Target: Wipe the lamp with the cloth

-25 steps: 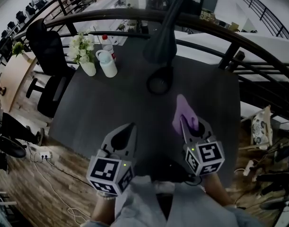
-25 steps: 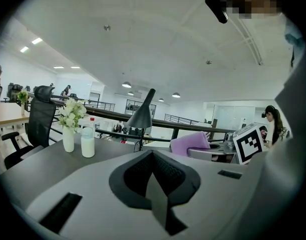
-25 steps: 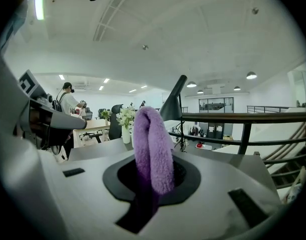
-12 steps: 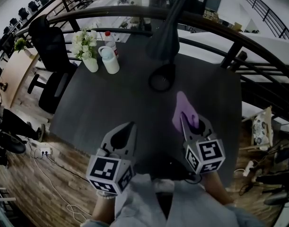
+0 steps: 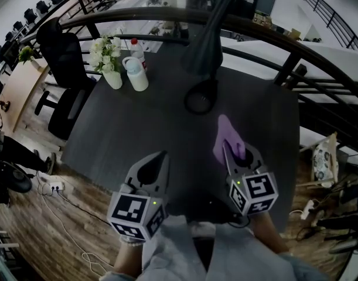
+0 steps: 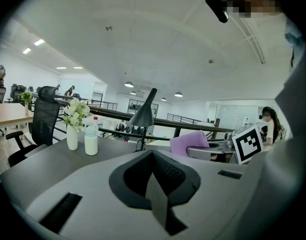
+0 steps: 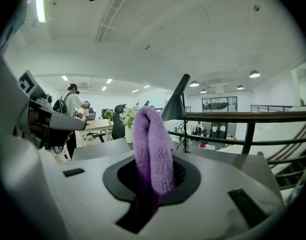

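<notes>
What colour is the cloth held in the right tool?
Light purple, a fuzzy cloth; it shows best in the right gripper view.

cloth [image 5: 228,137] purple | lamp [image 5: 203,48] black, seemingly | table [image 5: 137,127] dark grey

No legible text, numbers, brands. Only square black-white markers on left gripper [image 5: 162,157] and right gripper [image 5: 237,153] cubes.

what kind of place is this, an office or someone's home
Most likely an open-plan office, perhaps on an upper level. A black mesh swivel chair stands beside the dark grey table, a light wooden desk stands further off, and a dark curved metal railing borders the area.
</notes>
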Demonstrator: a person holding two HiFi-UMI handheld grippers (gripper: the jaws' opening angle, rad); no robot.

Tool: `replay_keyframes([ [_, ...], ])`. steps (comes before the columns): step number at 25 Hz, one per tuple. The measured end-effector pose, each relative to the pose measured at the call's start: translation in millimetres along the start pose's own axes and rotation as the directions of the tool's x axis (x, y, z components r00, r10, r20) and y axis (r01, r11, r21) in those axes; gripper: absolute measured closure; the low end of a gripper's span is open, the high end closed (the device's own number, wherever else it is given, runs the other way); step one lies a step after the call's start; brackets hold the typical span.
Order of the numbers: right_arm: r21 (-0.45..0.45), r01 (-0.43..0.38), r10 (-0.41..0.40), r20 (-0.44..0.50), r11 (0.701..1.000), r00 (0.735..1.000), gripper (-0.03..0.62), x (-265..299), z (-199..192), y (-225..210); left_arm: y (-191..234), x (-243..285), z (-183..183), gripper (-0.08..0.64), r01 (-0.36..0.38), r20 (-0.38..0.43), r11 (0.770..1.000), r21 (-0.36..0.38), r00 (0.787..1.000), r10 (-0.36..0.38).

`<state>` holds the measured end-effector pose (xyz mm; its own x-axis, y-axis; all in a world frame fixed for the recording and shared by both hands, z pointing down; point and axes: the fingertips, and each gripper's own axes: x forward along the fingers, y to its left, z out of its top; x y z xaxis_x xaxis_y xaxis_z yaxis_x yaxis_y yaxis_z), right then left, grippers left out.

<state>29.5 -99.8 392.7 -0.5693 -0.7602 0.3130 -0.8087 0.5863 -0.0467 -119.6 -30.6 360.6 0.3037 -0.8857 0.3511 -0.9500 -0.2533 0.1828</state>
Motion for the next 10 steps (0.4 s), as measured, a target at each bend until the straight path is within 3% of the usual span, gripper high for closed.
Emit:
replay_keyframes([
  [10, 0.01, -0.016, 0.016, -0.008, 1.0, 1.0, 0.543, 0.9, -3.2, 1.0, -1.4, 0.2, 0.5, 0.548, -0.007, 0.004, 1.0, 0.0, 1.0, 0.007],
])
